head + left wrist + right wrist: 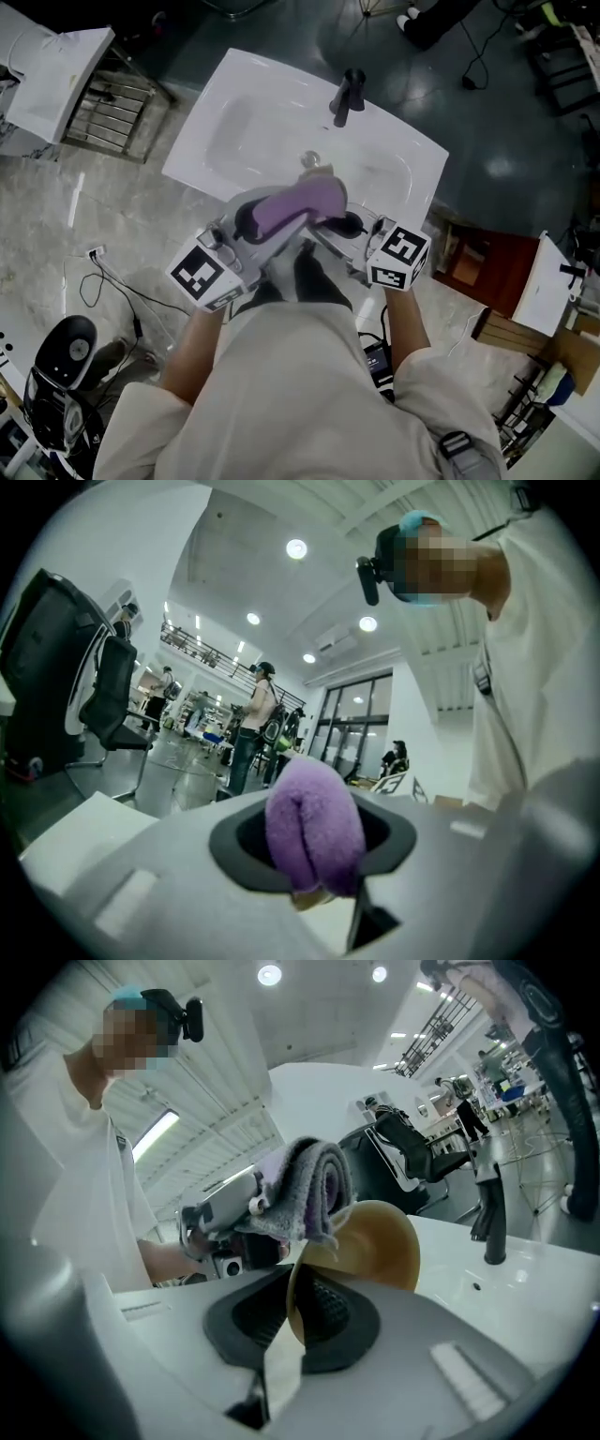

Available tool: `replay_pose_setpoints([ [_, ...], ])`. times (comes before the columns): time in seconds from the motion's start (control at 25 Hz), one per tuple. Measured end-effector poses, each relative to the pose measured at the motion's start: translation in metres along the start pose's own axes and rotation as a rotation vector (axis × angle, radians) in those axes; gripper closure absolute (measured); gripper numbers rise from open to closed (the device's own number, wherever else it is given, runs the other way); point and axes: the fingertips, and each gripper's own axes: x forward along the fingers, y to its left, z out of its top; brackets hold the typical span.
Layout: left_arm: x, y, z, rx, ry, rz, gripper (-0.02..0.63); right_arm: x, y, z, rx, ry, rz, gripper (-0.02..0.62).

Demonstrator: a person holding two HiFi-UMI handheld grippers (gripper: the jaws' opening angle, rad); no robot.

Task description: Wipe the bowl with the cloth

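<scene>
Purple cloth [314, 822] clenched in left claw [314, 852] touches tan bowl [380, 1241] gripped by right claw [295, 1321].

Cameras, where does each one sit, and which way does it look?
Head view: on the person's head, looking steeply down at the white sink, both forearms, the left gripper and right gripper.
Left gripper view: rides the left gripper, looking along its jaws, shut on the purple cloth; the person's shirt shows at right.
Right gripper view: rides the right gripper, jaws shut on the brown bowl; the shirt shows at left.
Shared: all three show the cloth.
</scene>
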Motion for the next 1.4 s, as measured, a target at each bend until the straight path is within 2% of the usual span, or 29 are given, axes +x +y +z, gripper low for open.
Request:
replay_pose_setpoints([
  [0.32, 0.009, -0.036, 0.013, 0.036, 0.007, -0.109, 0.477, -0.036, 0.049, 0.015, -0.073, -0.035, -0.077, 0.581],
  [0.68, 0.006, -0.057, 0.035, 0.086, 0.04, -0.249, 0.477, -0.04, 0.095, 0.026, -0.158, -0.052, -0.155, 0.569],
  [0.96, 0.026, -0.083, 0.048, 0.085, 0.036, -0.359, 0.477, -0.066, 0.122, 0.035, -0.228, -0.071, -0.202, 0.559],
  [1.28, 0.044, -0.102, 0.048, 0.088, 0.061, -0.364, 0.477, -0.09, 0.148, 0.035, -0.245, -0.1, -0.176, 0.557],
  [1.4, 0.048, -0.098, 0.045, 0.074, 0.073, -0.337, 0.479, -0.094, 0.158, 0.039, -0.256, -0.123, -0.135, 0.554],
])
